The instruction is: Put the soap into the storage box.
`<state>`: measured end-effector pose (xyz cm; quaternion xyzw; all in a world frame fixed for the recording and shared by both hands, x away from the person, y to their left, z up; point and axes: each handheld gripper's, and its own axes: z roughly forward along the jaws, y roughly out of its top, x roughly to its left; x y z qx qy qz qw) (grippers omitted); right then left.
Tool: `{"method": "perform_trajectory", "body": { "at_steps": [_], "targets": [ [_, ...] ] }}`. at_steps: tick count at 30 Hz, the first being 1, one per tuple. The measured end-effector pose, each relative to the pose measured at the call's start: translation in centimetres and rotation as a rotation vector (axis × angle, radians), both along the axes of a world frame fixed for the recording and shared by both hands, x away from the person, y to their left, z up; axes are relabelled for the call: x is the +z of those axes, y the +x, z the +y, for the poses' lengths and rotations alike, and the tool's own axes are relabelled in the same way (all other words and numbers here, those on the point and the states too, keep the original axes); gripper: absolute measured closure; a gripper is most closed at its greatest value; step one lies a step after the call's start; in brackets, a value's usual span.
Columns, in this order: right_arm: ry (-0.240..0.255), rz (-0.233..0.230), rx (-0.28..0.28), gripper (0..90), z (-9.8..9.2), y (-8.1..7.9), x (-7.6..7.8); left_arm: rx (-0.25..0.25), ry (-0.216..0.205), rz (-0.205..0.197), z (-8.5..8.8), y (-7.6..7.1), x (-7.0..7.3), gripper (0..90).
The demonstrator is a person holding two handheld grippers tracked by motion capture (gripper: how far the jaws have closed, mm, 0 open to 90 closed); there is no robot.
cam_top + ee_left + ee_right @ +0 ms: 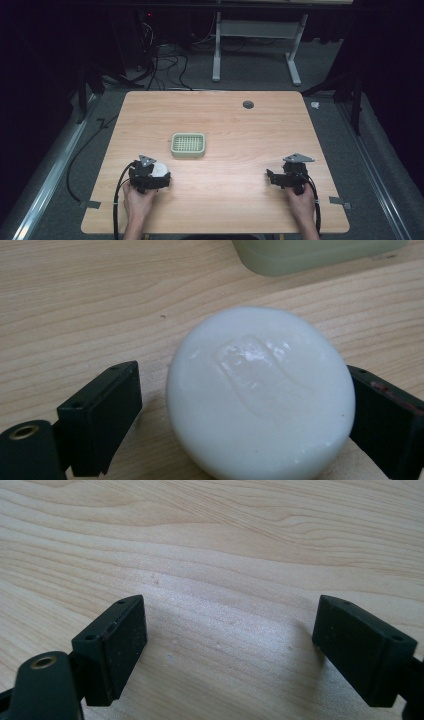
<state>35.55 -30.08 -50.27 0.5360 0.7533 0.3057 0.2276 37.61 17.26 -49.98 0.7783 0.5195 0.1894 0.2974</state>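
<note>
A round white bar of soap (pixel 260 395) lies on the wooden table (pixel 225 125), between the jaws of my left gripper (pixel 159 172). The right jaw sits against the soap's side. The left jaw stands a small gap off it, so the gripper is open around the soap. A pale green soap dish (pixel 188 144) with a slotted grid sits just beyond, near the table's middle; its edge shows at the top of the left gripper view (pixel 310 252). My right gripper (pixel 272 176) rests low at the table's right front, open, with bare wood between its jaws (pixel 230 650).
A small grey round cap (pixel 248 104) is set into the far part of the table. Past the table's far edge stand a white desk frame (pixel 255 45) and loose cables (pixel 165 65) on the floor. Bits of tape mark the front corners.
</note>
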Motion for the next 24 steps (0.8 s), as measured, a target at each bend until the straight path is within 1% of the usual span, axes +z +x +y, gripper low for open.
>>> {"method": "perform_trajectory", "body": {
  "at_steps": [1, 3, 7, 12, 15, 22, 23, 24],
  "targets": [
    [0.0, 0.0, 0.0, 15.1, 0.0, 0.0, 0.0, -0.004, 0.01, 0.002, -0.1, 0.01, -0.09, 8.7],
    [0.0, 0.0, 0.0, 15.1, 0.0, 0.0, 0.0, -0.003, -0.001, -0.003, -0.1, -0.06, -0.17, 9.0],
    [0.0, 0.0, 0.0, 15.1, 0.0, 0.0, 0.0, 0.01, -0.016, -0.031, 0.08, -0.42, -0.33, 12.1],
    [0.0, 0.001, -0.001, 15.1, 0.01, -0.01, 0.0, -0.004, -0.016, -0.036, 0.2, -0.64, -0.23, 18.0],
    [-0.001, 0.0, -0.001, 15.1, 0.01, 0.0, 0.0, -0.007, -0.016, -0.04, 0.22, -0.7, -0.15, 24.0],
    [0.0, 0.0, -0.001, 15.1, 0.01, 0.0, 0.0, -0.002, -0.019, -0.047, 0.18, -0.76, -0.22, 23.9],
    [0.0, 0.0, 0.0, 15.1, 0.0, 0.0, 0.0, -0.007, -0.026, -0.041, 0.21, -0.71, -0.23, 22.7],
    [0.0, 0.0, 0.0, 15.1, 0.0, 0.01, 0.0, -0.008, -0.033, -0.036, 0.21, -0.64, -0.28, 18.9]
  ]
}}
